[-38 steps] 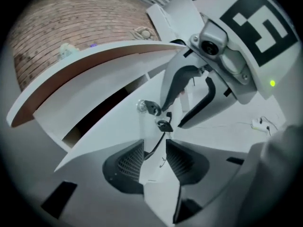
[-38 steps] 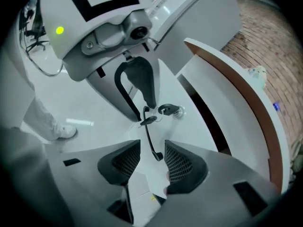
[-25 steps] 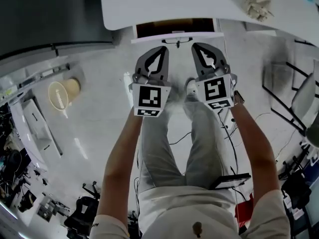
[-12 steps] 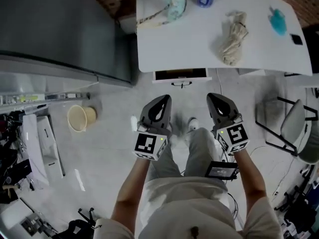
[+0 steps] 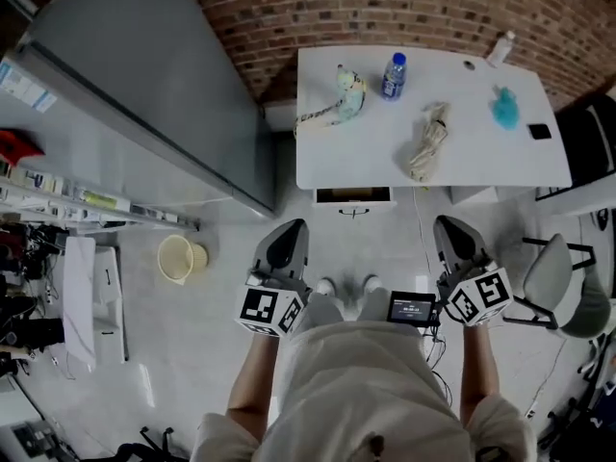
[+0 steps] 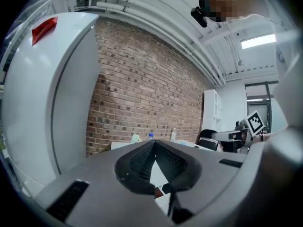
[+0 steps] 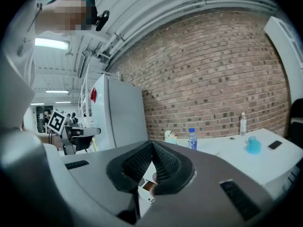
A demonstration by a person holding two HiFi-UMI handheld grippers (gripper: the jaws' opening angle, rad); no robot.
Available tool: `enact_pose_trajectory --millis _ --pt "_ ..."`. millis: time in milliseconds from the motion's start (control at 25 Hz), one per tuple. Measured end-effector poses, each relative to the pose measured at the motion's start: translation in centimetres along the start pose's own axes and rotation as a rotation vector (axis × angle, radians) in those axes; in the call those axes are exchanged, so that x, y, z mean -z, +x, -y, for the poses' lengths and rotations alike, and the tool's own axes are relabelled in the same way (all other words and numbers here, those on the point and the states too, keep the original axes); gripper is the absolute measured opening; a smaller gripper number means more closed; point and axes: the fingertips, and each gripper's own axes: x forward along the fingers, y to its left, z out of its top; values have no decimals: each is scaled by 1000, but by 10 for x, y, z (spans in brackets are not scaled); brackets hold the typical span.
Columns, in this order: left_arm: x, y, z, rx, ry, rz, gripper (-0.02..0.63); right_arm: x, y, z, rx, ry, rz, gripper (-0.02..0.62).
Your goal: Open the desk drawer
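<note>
The white desk (image 5: 481,166) stands against the brick wall in the head view. Its drawer (image 5: 353,197) under the front edge is pulled out a little, showing a brown inside and a dark handle (image 5: 353,212). My left gripper (image 5: 293,225) and right gripper (image 5: 449,222) are held near my waist, well short of the drawer, both shut and empty. In the left gripper view the shut jaws (image 6: 154,144) point level at the desk and brick wall. The right gripper view shows its shut gripper (image 7: 152,145) aimed at the desk (image 7: 265,160) too.
On the desk lie a toy (image 5: 339,98), a blue-capped bottle (image 5: 392,75), a bundled beige cloth (image 5: 426,142), a teal item (image 5: 504,110) and a black phone (image 5: 539,131). A grey refrigerator (image 5: 144,94) stands left, a waste basket (image 5: 177,257) on the floor, a chair (image 5: 563,277) right.
Both grippers have drawn back from the drawer and risen to waist height, staying shut. The head view has pulled up and away, now showing the whole desk. The drawer stays partly open.
</note>
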Motion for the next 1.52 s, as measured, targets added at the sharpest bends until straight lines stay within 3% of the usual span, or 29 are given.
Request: enact_pose_trajectory --millis 120,440,640,960,1520 --pt "-35 -20 6 -21 3 37 8 -37 -23 0 28 -5 27 26" --pt "-99 -50 16 -74 -28 131 8 -106 -60 -12 27 129 159 26" --pt "-115 -48 31 -43 -28 140 8 -109 -51 -24 21 89 148 26" --pt "-119 -46 33 -30 -10 120 8 -113 -35 -56 -59 84 143 26" --pt "-111 -33 49 2 -4 90 8 -108 -35 -58 -55 97 131 26"
